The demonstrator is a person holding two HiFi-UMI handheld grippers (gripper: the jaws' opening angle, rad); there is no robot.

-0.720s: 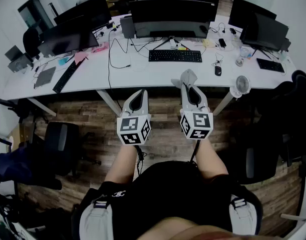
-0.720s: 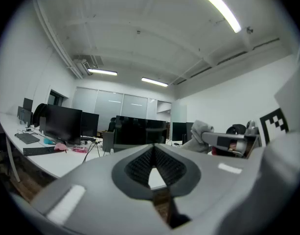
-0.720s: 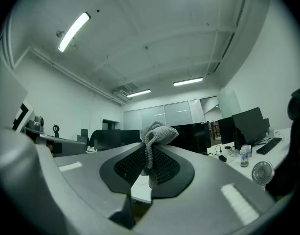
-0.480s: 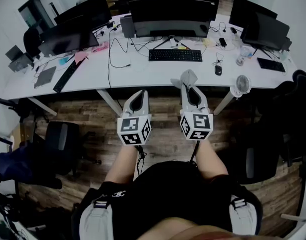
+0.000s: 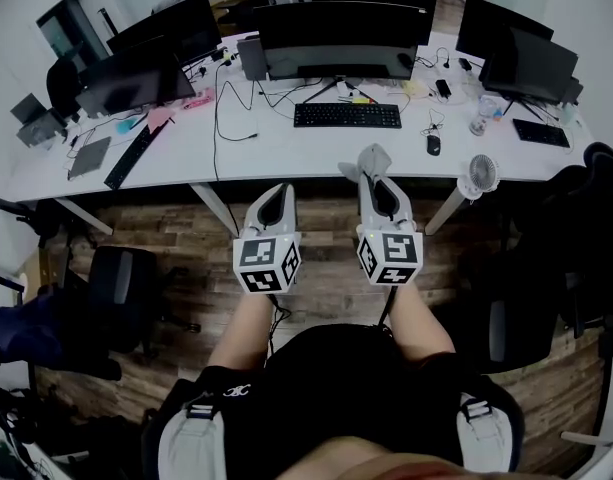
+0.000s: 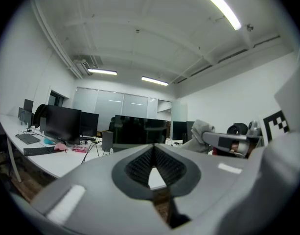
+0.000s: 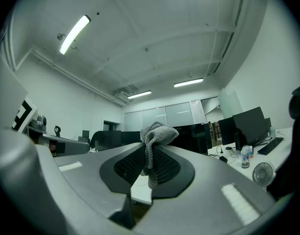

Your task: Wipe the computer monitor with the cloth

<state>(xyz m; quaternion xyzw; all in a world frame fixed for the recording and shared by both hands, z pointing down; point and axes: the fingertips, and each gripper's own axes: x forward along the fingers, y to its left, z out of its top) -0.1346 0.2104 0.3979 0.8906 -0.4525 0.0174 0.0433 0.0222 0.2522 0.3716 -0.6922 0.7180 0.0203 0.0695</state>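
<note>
A wide dark computer monitor stands at the back of the white desk, behind a black keyboard. My right gripper is shut on a grey cloth, whose bunched end sticks out past the tips, just short of the desk's front edge. My left gripper is shut with nothing in it, level with the right one and to its left. Both are held in front of the desk, well short of the monitor. In the left gripper view the monitor shows far off.
More dark monitors stand left and right on the desk. A mouse, cables, a small white fan and a second keyboard lie there. Black office chairs stand on the wooden floor at both sides.
Both grippers and the view have shifted very slightly; the cloth stays clamped in the right gripper.
</note>
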